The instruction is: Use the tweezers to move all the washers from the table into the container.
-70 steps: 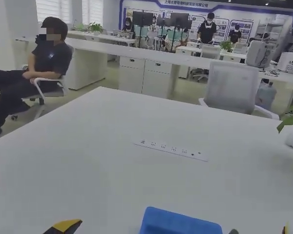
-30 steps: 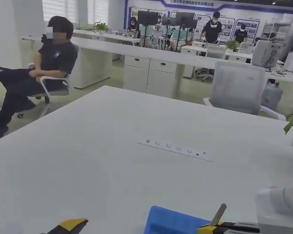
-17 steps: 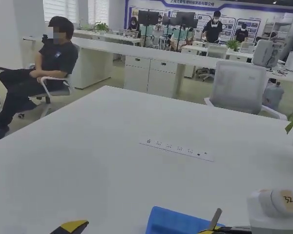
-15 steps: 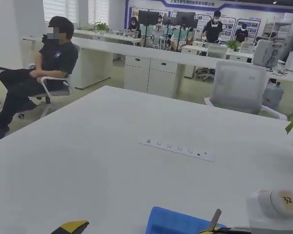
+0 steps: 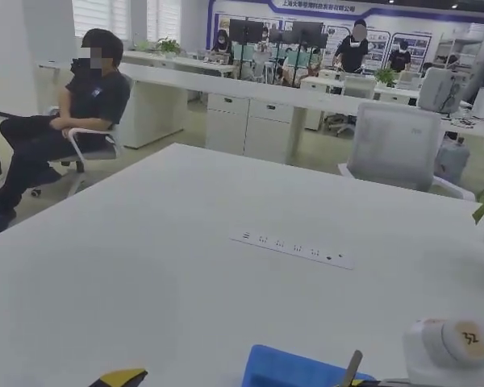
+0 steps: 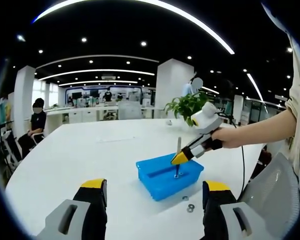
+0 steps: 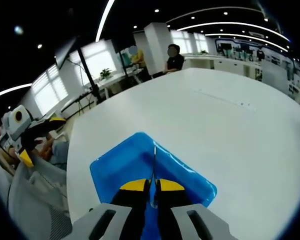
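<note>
The right gripper (image 7: 152, 184), fingers (image 7: 134, 186) clamped on the tweezers (image 7: 154, 162), is holding their tips inside the blue container (image 7: 110, 167) for a drop, while the left gripper (image 6: 155, 185) is hovering wide open and empty and two washers (image 6: 190, 208) are lying on the desk (image 6: 90, 150) just beside the container.

A flat white power strip (image 5: 292, 247) lay in the large white table (image 5: 145, 274); far left, a person in dark clothes (image 5: 73, 113) sat on a white office chair (image 5: 97, 150).

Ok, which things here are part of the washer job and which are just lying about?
Job: tweezers in the right tongs; blue container; washers on the table beside it.
Lying about: power strip; potted plant; empty chair.
</note>
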A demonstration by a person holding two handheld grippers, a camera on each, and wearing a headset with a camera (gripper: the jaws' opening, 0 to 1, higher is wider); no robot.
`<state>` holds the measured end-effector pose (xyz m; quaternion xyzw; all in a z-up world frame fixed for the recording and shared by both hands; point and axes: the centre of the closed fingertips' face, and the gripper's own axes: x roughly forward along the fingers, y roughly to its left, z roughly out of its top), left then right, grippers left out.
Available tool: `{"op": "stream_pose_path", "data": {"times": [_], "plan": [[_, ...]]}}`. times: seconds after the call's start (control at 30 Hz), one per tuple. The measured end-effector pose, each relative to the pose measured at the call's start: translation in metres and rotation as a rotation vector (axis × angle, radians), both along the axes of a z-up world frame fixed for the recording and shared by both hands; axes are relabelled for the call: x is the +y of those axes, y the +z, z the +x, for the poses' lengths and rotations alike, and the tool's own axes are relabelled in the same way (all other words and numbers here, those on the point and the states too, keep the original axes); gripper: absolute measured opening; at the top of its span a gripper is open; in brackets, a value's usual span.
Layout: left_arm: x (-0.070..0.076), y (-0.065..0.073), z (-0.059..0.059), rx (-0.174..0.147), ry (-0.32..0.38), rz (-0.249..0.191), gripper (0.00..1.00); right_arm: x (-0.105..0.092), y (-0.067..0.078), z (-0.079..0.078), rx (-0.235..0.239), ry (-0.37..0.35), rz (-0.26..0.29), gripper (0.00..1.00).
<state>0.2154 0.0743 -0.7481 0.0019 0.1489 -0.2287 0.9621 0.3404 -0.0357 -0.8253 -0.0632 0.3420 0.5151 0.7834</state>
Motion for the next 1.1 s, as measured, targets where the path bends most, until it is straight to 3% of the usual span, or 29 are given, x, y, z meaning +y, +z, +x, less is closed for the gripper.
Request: {"op": "stream_pose_path", "data": {"times": [0.4,0.63,0.93,1.1], "plan": [[-0.001,-0.001,0.0,0.005,-0.005,0.002,0.79,0.001,0.034,-0.012,-0.057,0.012,0.054,0.04],[-0.001,0.0,0.0,0.004,-0.005,-0.006,0.79,0.005,0.058,-0.029,-0.078,0.009,0.116,0.04],[-0.003,-0.001,-0.001,0.006,-0.014,-0.002,0.79,0.006,0.071,-0.053,-0.056,0.004,0.171,0.04],[-0.004,-0.002,-0.002,0.008,-0.021,0.001,0.79,0.007,0.07,-0.064,-0.051,0.01,0.173,0.04]]}}
